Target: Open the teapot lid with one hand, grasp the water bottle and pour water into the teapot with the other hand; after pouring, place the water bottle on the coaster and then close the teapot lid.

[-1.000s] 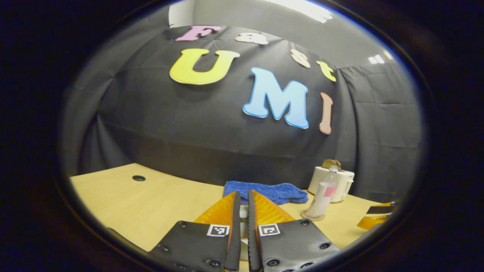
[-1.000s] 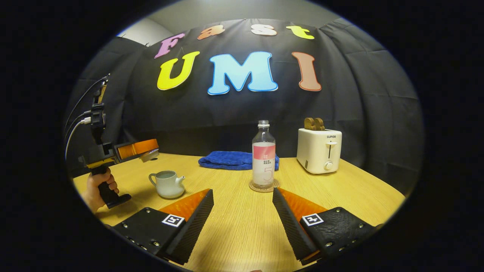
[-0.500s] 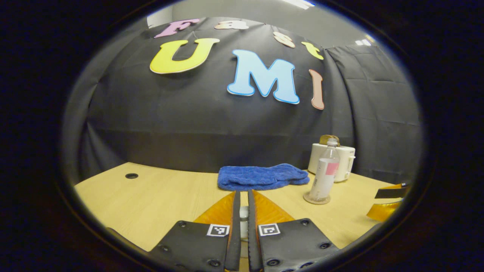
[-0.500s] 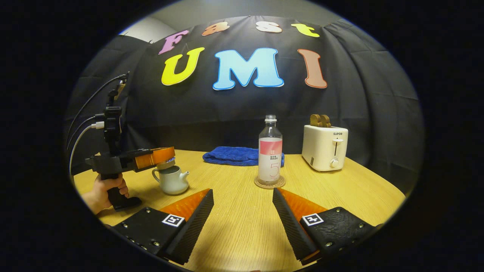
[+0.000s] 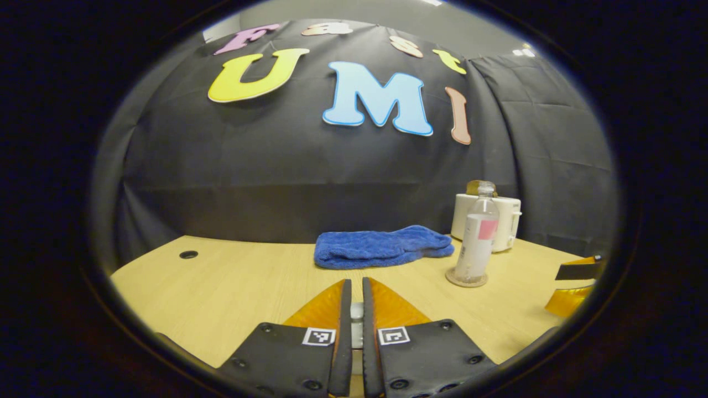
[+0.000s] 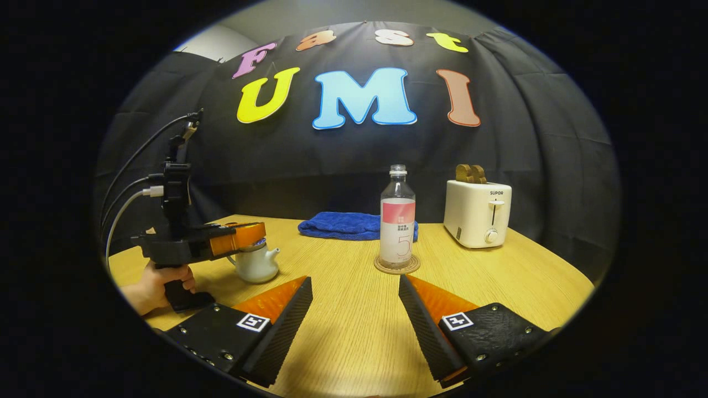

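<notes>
In the right gripper view a small white teapot stands at the table's left. My left gripper, held by a hand, lies level right over its mouth. It is shut on the teapot lid, whose pale knob shows between the fingers in the left gripper view. The lid's rim meets the pot's top; whether it is fully seated I cannot tell. The clear water bottle stands upright on the round coaster. My right gripper hovers open in front of the bottle, apart from it.
A white toaster stands right of the bottle, and a folded blue towel lies behind it. The wooden table has a cable hole at its far left. The black cloth wall runs close behind.
My left gripper has come down with the lid from above the teapot to its mouth and levelled out. The right gripper stays open; the bottle has not moved.
</notes>
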`<state>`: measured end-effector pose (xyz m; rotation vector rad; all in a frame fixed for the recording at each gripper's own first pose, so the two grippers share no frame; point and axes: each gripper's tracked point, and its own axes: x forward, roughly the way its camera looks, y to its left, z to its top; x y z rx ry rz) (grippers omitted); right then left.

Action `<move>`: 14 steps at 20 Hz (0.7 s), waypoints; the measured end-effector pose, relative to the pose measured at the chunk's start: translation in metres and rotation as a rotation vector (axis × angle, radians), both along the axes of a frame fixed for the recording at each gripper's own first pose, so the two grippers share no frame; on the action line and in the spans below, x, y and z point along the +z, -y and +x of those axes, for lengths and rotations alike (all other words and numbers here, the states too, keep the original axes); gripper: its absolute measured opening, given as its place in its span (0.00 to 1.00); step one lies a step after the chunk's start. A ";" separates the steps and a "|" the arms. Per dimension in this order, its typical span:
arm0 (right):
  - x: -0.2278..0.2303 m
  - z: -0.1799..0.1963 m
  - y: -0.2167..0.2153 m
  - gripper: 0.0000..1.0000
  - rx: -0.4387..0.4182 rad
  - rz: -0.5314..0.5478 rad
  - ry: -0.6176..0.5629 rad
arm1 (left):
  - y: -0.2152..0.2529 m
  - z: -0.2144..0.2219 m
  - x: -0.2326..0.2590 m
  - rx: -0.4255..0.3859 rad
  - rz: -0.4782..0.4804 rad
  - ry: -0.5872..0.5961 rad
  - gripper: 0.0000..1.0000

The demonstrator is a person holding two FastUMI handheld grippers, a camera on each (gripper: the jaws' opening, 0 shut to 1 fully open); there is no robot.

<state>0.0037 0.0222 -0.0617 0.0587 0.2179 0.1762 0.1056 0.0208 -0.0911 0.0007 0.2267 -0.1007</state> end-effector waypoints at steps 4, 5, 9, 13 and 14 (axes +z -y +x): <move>-0.002 0.000 -0.002 0.97 0.006 0.001 -0.010 | 0.001 0.000 0.000 -0.012 -0.002 -0.001 0.16; -0.002 0.000 -0.002 0.97 0.007 -0.002 -0.010 | 0.002 -0.001 -0.001 -0.016 -0.007 0.000 0.16; -0.002 0.001 -0.002 0.97 0.005 -0.016 -0.006 | 0.003 -0.005 0.002 -0.023 -0.004 0.007 0.22; -0.001 0.001 0.002 0.97 -0.012 -0.037 0.004 | 0.006 -0.016 0.005 -0.017 0.020 0.011 0.28; 0.001 0.000 0.002 0.97 -0.016 -0.038 0.013 | 0.006 -0.018 0.009 -0.005 0.017 0.022 0.30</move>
